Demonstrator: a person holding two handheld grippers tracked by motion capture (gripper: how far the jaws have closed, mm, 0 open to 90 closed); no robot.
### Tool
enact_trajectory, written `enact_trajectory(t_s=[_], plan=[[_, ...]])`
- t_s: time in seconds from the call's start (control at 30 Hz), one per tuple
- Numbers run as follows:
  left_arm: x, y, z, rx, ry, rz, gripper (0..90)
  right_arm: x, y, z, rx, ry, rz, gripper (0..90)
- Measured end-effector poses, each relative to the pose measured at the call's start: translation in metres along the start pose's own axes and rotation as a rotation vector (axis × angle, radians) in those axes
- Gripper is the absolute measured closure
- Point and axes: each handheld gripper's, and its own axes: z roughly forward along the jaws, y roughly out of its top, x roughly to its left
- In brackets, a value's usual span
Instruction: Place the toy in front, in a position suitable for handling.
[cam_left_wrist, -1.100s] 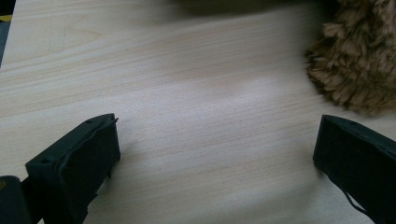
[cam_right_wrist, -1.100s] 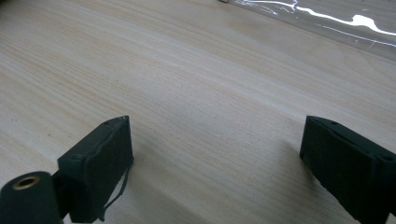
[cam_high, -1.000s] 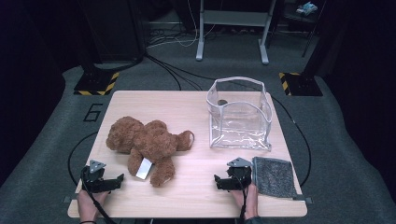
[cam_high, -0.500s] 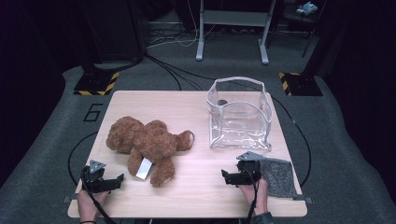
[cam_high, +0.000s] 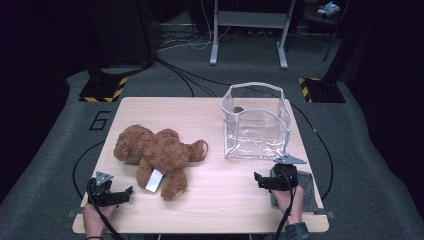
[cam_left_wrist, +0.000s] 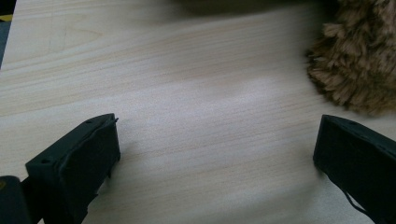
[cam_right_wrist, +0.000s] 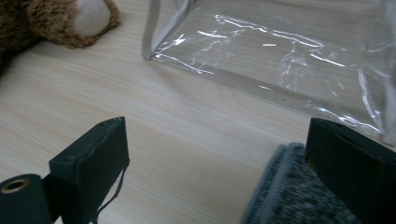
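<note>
A brown teddy bear (cam_high: 155, 152) lies on the left half of the wooden table (cam_high: 220, 200), a white tag on its leg. A clear plastic bag (cam_high: 256, 122) stands open-topped at the back right. My left gripper (cam_high: 117, 195) rests open at the front left, just short of the bear; its own view has bare wood between its jaws (cam_left_wrist: 215, 154) and brown fur (cam_left_wrist: 359, 70) at the upper right. My right gripper (cam_high: 262, 181) is open at the front right, in front of the bag, with its right jaw over a grey fabric mat (cam_right_wrist: 294, 196).
The grey mat (cam_high: 302, 187) lies at the table's front right corner. A bear paw (cam_right_wrist: 88, 14) and the bag's lower edge (cam_right_wrist: 289, 51) lie ahead of my right gripper. Black cables and stand legs (cam_high: 247, 35) cover the dark floor behind.
My right gripper has moved right and slightly away from the person, onto the mat's left edge and nearer the bag. The left gripper has stayed almost still.
</note>
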Motion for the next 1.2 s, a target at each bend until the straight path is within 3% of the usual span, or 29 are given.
enact_trajectory(t_s=[0.33,0.6,0.87,1.0,1.17,1.2], plan=[[0.0,0.0,0.0,0.0,0.0,0.003,0.3,-0.037,0.0,-0.019,-0.037,-0.08,0.082,7.3],[0.0,0.0,0.0,0.001,0.0,0.001,0.3,-0.065,0.009,-0.015,-0.051,-0.11,0.091,14.4],[0.0,0.0,0.0,0.0,0.0,0.0,0.3,-0.073,0.029,-0.001,-0.064,-0.102,0.082,30.6],[0.0,0.0,0.0,0.0,0.0,0.0,0.3,-0.075,0.04,0.009,-0.062,-0.11,0.08,40.1],[0.0,0.0,0.0,0.0,0.0,0.0,0.3,-0.078,0.047,0.014,-0.075,-0.138,0.085,58.5],[0.0,0.0,0.0,0.0,0.0,0.0,0.3,-0.078,0.047,0.014,-0.075,-0.138,0.085,58.5]])
